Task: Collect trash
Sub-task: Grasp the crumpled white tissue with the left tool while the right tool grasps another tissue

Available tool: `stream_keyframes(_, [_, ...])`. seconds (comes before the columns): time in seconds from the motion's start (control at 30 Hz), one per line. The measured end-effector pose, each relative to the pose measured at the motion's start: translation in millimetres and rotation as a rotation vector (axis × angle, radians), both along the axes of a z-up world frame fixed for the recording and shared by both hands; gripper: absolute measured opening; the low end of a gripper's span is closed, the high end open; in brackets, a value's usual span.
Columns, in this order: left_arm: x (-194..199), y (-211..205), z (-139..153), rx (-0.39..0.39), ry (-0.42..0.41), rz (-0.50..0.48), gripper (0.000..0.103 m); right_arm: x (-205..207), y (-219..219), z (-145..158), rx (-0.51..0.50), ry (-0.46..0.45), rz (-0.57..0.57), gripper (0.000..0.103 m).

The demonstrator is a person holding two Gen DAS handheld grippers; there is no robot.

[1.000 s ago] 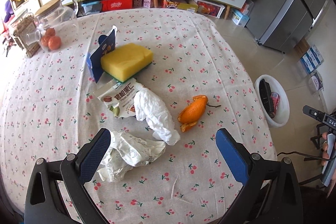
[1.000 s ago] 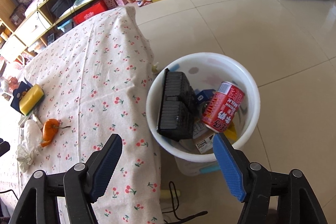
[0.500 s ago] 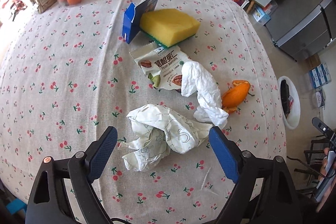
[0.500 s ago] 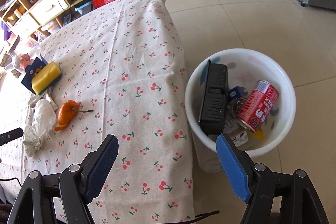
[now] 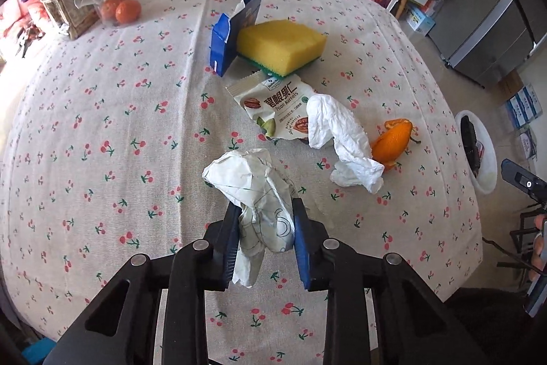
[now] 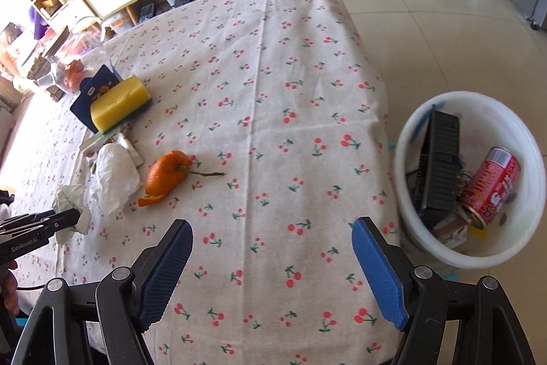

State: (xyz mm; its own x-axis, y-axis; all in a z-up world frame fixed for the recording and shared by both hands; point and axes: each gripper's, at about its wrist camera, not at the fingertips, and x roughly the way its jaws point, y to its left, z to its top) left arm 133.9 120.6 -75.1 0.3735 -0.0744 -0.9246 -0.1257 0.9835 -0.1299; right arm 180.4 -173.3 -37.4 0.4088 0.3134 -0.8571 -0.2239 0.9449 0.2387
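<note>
Now: grasp step
Left gripper: fingers closing on the crumpled paper, which rests on the worktop near the tissue.
Right gripper: fingers spread wide, empty.
Technique: squeeze the paper's bulk firmly, lift straight up, then carry to the white bin.
</note>
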Motion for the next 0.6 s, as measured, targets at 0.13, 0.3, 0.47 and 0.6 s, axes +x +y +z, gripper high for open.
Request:
stream_keyframes(0.13, [-12.5,20.3,14.1,0.020,-0.052,0.041,0.030,5.5,31.1,-4.9,0.008,-0.001,0.042,0.081])
stream_keyframes(0.3, [-26.9,44.7,22.2,0.030,-0.079,0.087,0.030,14.1,71.5,-12.5,0.019,-0.003,0.095,0.081])
stream_keyframes(0.47, [-34.8,62.9,22.5,0.019,-0.082,0.117,0.030,25.5,105.1,-21.0,-0.012,-0.037,0.114,0.081])
stream_keyframes(0.6, [-38.5,73.3,20.9,0.017,-0.080,0.134,0.030,30.3,137.7,-23.4,0.001,-0.076,0.197,0.080])
